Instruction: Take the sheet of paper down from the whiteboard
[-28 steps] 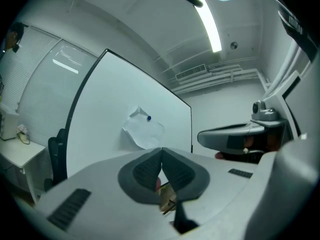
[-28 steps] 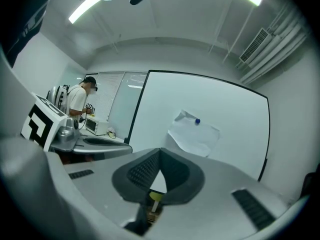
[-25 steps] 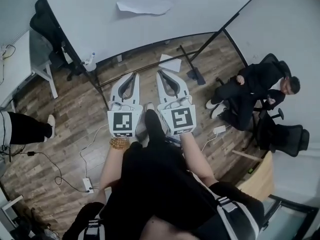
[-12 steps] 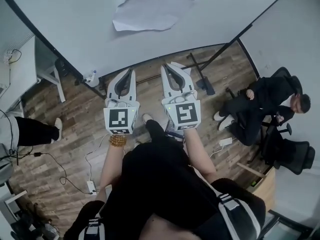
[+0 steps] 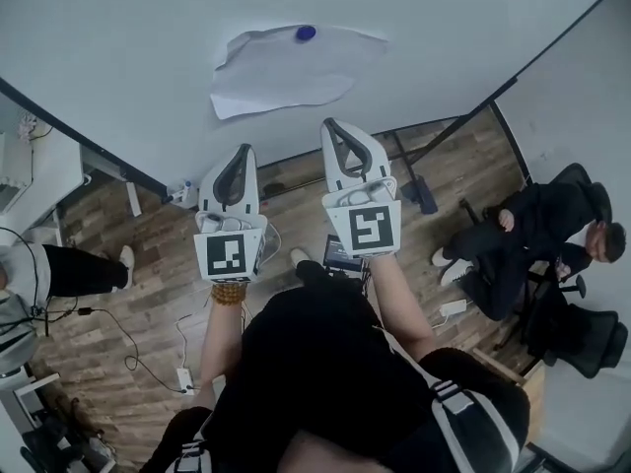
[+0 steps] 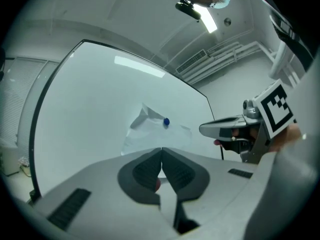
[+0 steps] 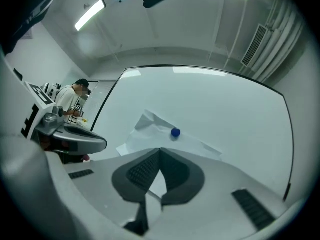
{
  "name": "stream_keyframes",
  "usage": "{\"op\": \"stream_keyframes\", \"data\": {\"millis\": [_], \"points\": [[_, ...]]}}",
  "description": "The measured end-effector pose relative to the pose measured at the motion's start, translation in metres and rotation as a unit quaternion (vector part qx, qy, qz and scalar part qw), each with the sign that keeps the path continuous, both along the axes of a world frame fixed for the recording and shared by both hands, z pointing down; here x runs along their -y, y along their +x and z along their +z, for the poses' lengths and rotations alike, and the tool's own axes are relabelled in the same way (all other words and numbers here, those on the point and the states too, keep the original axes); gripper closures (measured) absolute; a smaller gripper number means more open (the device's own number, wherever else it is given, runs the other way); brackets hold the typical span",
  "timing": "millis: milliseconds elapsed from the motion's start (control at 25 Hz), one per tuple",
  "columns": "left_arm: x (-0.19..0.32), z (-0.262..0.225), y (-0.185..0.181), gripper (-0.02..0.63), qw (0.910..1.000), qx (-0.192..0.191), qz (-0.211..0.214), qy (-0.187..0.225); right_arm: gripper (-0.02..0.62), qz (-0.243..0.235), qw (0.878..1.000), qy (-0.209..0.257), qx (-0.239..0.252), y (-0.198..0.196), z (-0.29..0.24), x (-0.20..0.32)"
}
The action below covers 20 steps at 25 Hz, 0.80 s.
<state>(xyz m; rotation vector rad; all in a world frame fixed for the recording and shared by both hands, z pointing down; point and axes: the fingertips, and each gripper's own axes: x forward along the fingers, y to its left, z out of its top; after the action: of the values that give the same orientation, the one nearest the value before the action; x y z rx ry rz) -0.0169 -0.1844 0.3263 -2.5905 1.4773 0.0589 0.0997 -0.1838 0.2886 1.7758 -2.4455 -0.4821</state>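
Note:
A crumpled white sheet of paper (image 5: pixel 286 69) hangs on the whiteboard (image 5: pixel 118 57), pinned near its top by a round blue magnet (image 5: pixel 306 33). Both grippers point at the board, below the sheet and short of it. My left gripper (image 5: pixel 240 152) is shut with nothing held, under the sheet's lower left corner. Empty too, my right gripper (image 5: pixel 337 126) is shut just beneath the sheet's lower edge. The left gripper view has the paper (image 6: pixel 150 131) and magnet (image 6: pixel 166 121) ahead above the closed jaws. Paper (image 7: pixel 160 134) and magnet (image 7: pixel 175 132) also lie ahead in the right gripper view.
The whiteboard stands on a black frame with floor legs (image 5: pixel 414 175) over a wooden floor. A person in black sits on an office chair (image 5: pixel 582 333) at the right. Another person's legs (image 5: pixel 69 269) are at the left, with a cable and power strip (image 5: pixel 185 377) on the floor.
Both grippers have risen and moved forward toward the whiteboard, staying shut. The paper and magnet now sit lower and closer in the head view.

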Motion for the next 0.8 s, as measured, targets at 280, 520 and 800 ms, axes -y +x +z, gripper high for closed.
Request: {"op": "stream_keyframes", "data": {"millis": [280, 520, 800], "points": [[0.031, 0.008, -0.015, 0.594, 0.9972, -0.036, -0.059, -0.028, 0.595, -0.006, 0.998, 0.058, -0.016, 0.012, -0.033, 0.039], [0.045, 0.02, -0.027, 0.592, 0.9944, -0.004, -0.101, -0.032, 0.595, -0.013, 0.995, 0.072, -0.062, 0.005, -0.035, 0.068], [0.047, 0.029, -0.038, 0.592, 0.9929, 0.006, -0.111, -0.04, 0.533, 0.005, 0.994, 0.085, -0.064, -0.004, -0.042, 0.087]]}}
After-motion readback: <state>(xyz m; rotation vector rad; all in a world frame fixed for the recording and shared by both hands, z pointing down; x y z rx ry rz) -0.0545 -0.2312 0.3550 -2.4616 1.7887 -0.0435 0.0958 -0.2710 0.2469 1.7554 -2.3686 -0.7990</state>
